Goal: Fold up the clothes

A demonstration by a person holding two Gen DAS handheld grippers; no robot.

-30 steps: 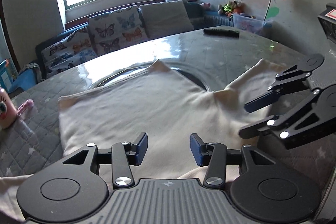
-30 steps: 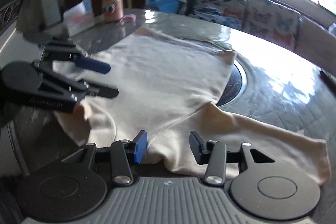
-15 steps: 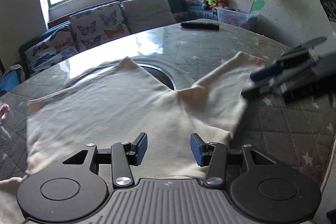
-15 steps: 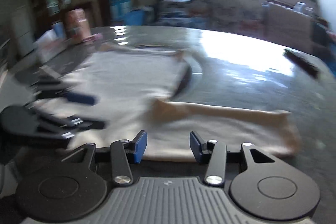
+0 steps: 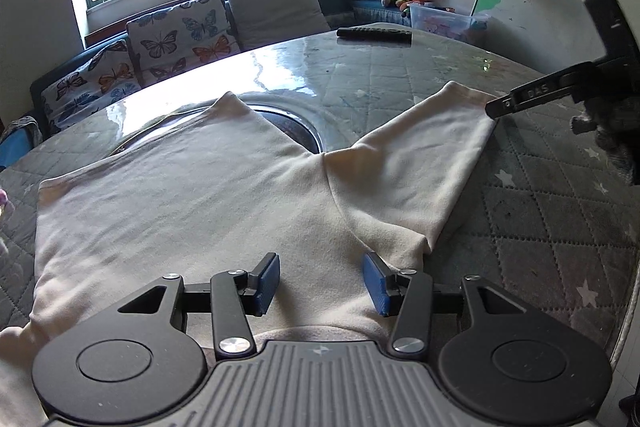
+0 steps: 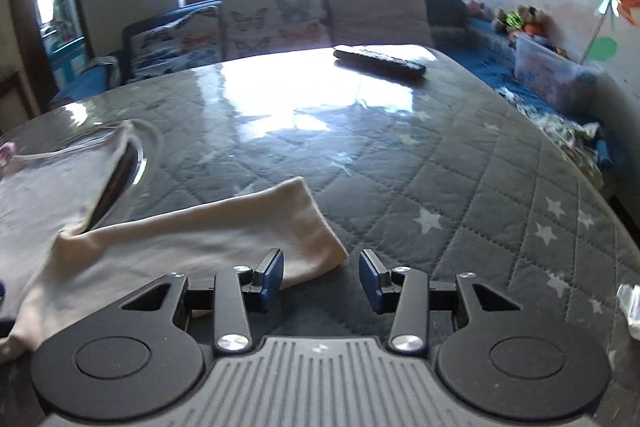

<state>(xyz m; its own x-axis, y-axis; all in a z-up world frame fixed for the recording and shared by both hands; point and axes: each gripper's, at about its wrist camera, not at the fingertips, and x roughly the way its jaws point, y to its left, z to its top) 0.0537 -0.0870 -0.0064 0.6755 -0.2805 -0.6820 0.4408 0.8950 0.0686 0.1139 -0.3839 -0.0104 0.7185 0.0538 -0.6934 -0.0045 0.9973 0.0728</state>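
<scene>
A cream long-sleeved cotton top (image 5: 192, 195) lies spread flat on the grey quilted, glass-covered worktop (image 6: 460, 195). The left tongs (image 5: 320, 281) hang released over its body. The right tongs (image 6: 321, 279), jaws just narrowing, stand unclenched at the sleeve's cuff (image 6: 316, 239), not gripping it.

A round table (image 5: 540, 195) carries everything, its top a grey quilted cover with pale stars under a glossy sheet. A cream shirt (image 5: 192, 203) lies flat on it, partly over a round metal-rimmed plate (image 5: 304, 131) at the middle, one sleeve (image 6: 224, 231) stretched out sideways. A black remote (image 6: 378, 61) rests near the far edge.
</scene>
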